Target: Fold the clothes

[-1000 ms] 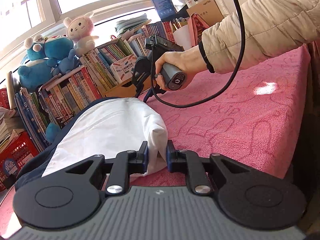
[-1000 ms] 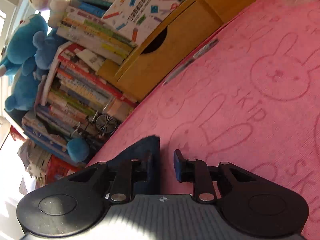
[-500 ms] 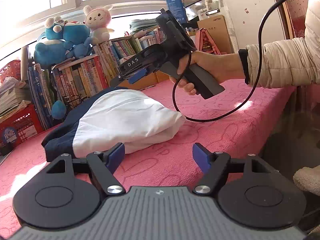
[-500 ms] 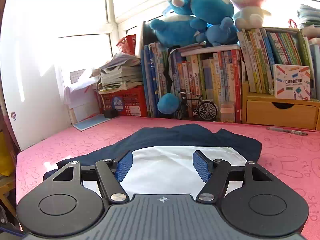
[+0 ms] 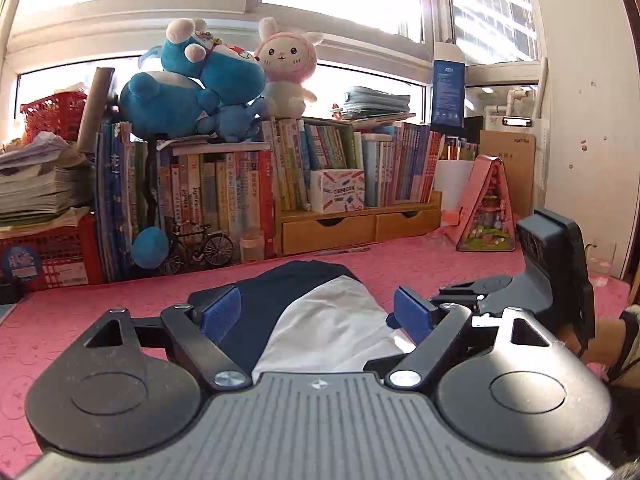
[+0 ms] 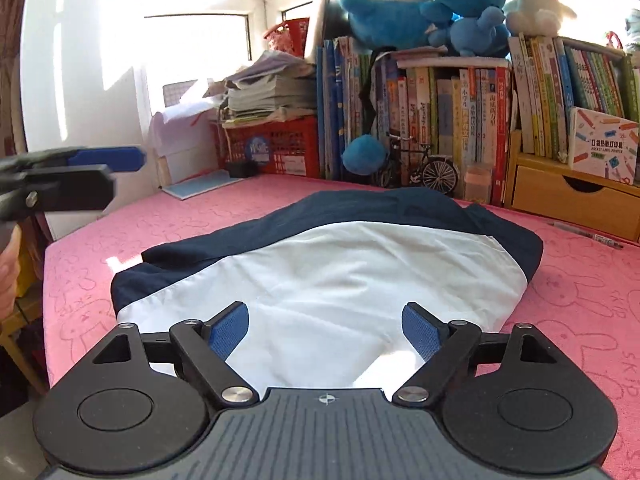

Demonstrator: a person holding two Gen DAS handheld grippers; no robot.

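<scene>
Now folded garment (image 6: 320, 280) lengthwise across the pink cloth (image 6: 580, 300), both grippers' jaws opening, nothing gripped

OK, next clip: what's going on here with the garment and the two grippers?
A person holds a gripper in each hand over a navy and white garment lying folded on the pink cloth. Neither grips it: the left gripper and the right gripper both hang above the fabric, jaws opening, pads clear of it. The fold looks done, though the bundle is still puffy.
</scene>
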